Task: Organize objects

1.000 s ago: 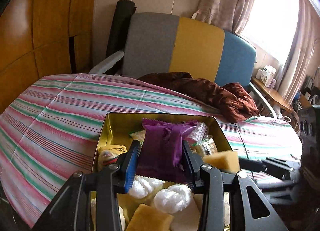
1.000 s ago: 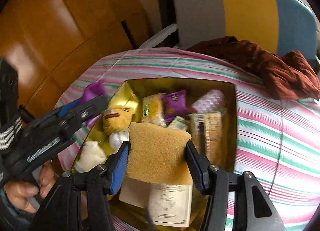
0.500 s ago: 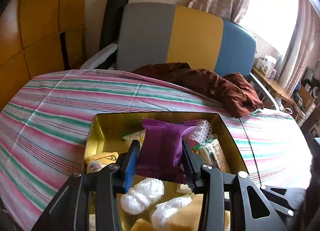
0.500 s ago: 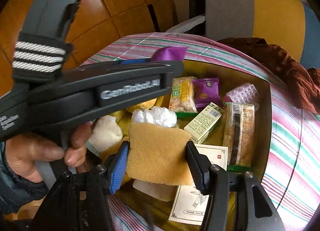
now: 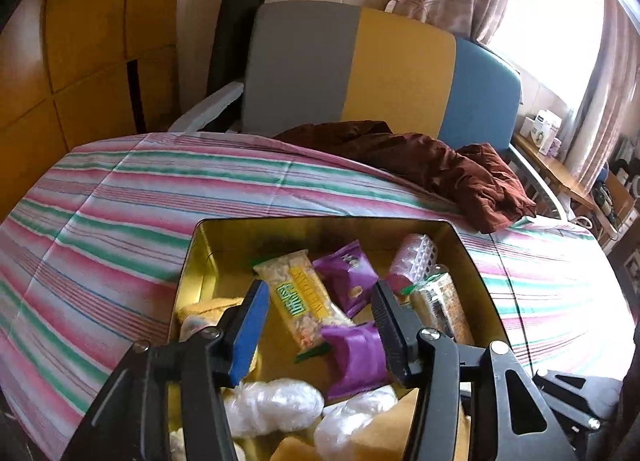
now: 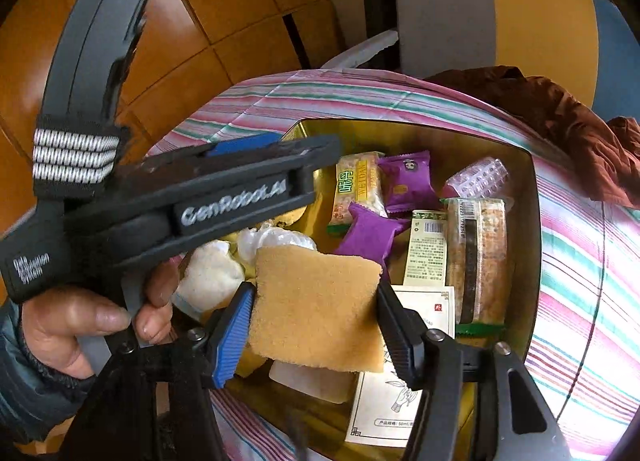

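Note:
A gold tin (image 5: 188,273) (image 6: 534,221) on the striped table holds snack packets. My left gripper (image 5: 316,321) is open above the tin; a purple packet (image 5: 356,357) (image 6: 370,231) lies loose in the tin just below its right finger. The left gripper (image 6: 320,157) also shows from the side in the right wrist view. My right gripper (image 6: 314,301) is shut on a tan sponge (image 6: 316,301) and holds it over the tin's near end. A yellow cereal bar (image 5: 298,295) (image 6: 356,189) and a second purple packet (image 5: 348,275) (image 6: 406,181) lie in the tin.
A brown cloth (image 5: 440,169) lies at the table's far side before a grey, yellow and blue chair (image 5: 360,73). The tin also holds white wrapped lumps (image 5: 272,405), a long oat bar (image 6: 476,257), a small green box (image 6: 426,249) and a white leaflet (image 6: 396,381).
My left gripper opened and let the purple packet drop into the tin. My right gripper still holds the sponge and has moved little.

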`<state>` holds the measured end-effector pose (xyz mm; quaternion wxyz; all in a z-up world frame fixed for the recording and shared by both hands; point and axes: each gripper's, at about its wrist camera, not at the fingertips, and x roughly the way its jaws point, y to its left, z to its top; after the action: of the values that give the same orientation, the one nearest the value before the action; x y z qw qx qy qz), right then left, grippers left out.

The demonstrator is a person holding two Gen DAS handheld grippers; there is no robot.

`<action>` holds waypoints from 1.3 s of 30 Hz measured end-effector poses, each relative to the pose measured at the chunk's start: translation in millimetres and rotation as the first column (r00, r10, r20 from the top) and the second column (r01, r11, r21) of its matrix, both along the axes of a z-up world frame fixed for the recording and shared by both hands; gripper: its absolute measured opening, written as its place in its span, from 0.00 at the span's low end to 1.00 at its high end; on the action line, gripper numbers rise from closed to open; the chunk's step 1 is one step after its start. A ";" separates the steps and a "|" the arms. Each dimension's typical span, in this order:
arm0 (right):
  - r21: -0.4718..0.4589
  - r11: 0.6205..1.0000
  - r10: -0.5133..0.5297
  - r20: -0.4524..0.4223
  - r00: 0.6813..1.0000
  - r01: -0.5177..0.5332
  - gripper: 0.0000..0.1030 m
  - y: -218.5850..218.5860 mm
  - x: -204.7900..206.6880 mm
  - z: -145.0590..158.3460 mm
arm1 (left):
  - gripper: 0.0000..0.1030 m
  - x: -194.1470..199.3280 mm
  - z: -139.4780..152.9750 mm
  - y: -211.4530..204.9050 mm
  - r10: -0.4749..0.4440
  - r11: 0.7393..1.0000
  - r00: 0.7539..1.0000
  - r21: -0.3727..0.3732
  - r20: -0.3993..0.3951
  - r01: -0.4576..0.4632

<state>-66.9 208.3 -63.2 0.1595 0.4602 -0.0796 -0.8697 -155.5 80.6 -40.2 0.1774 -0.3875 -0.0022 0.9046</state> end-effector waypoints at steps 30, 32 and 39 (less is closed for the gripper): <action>0.040 0.991 -0.124 -0.092 0.988 0.128 0.72 -1.7 27.6 14.7 | 0.80 85.1 20.3 -44.3 0.127 0.991 0.985 -0.028 -0.118 -0.131; 0.041 0.989 -0.136 -0.109 0.985 0.141 0.74 -0.5 29.5 19.2 | 0.84 87.9 22.9 -44.9 0.130 0.991 0.983 -0.028 -0.126 -0.134; 0.059 0.975 -0.204 -0.154 0.967 0.215 0.74 3.1 35.2 27.4 | 0.93 101.6 36.6 -52.1 0.172 0.983 0.969 -0.033 -0.176 -0.181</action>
<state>-31.7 211.4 -35.8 0.0547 0.3896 -0.0831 -0.9156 -53.9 28.5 -3.5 0.0862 -0.3101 0.0008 0.9468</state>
